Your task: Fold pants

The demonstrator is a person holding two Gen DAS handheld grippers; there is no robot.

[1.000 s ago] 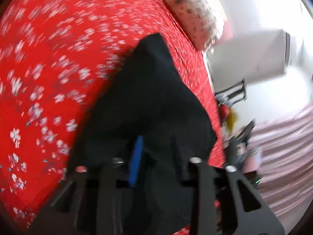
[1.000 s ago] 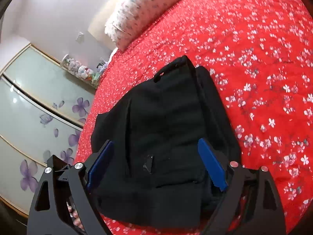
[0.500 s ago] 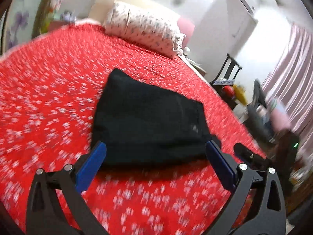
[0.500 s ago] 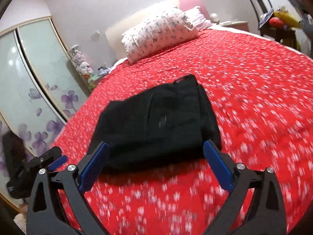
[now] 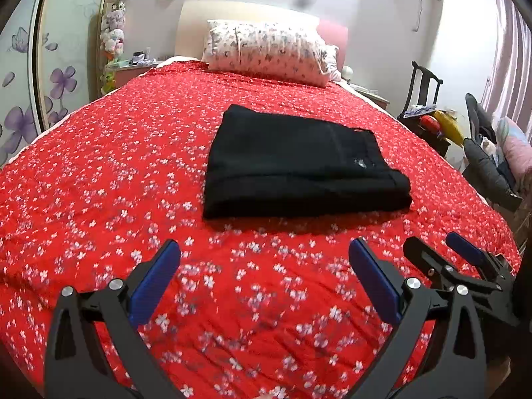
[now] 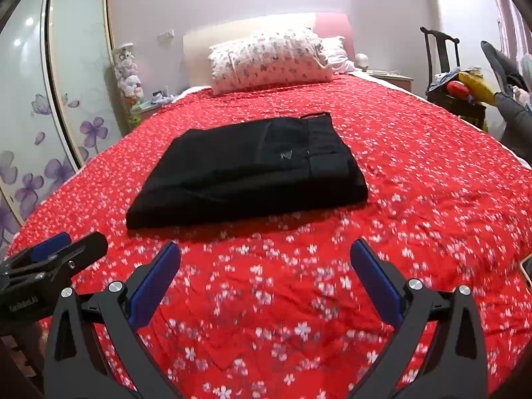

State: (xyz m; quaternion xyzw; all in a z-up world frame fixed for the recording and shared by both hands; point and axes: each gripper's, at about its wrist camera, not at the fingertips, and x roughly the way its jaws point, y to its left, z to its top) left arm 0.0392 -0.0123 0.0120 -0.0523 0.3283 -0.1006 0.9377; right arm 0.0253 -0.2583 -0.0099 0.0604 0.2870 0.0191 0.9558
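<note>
The black pants [image 5: 299, 163] lie folded into a flat rectangle in the middle of the red flowered bedspread [image 5: 109, 179]; they also show in the right wrist view [image 6: 252, 169]. My left gripper [image 5: 264, 266] is open and empty, held back from the pants over the bed's near part. My right gripper [image 6: 264, 266] is open and empty, also back from the pants. Each gripper shows in the other's view, the right one at the right edge [image 5: 449, 259], the left one at the left edge [image 6: 56, 252].
A flowered pillow [image 5: 266, 51] lies at the headboard. A wardrobe with purple flowers [image 6: 40, 116] stands to the left. A dark chair with clutter [image 5: 429, 113] and a grey seat [image 5: 488, 166] stand right of the bed.
The left gripper let go of the pants and opened. Both grippers drew back and away from the folded pants, which now lie flat and farther off.
</note>
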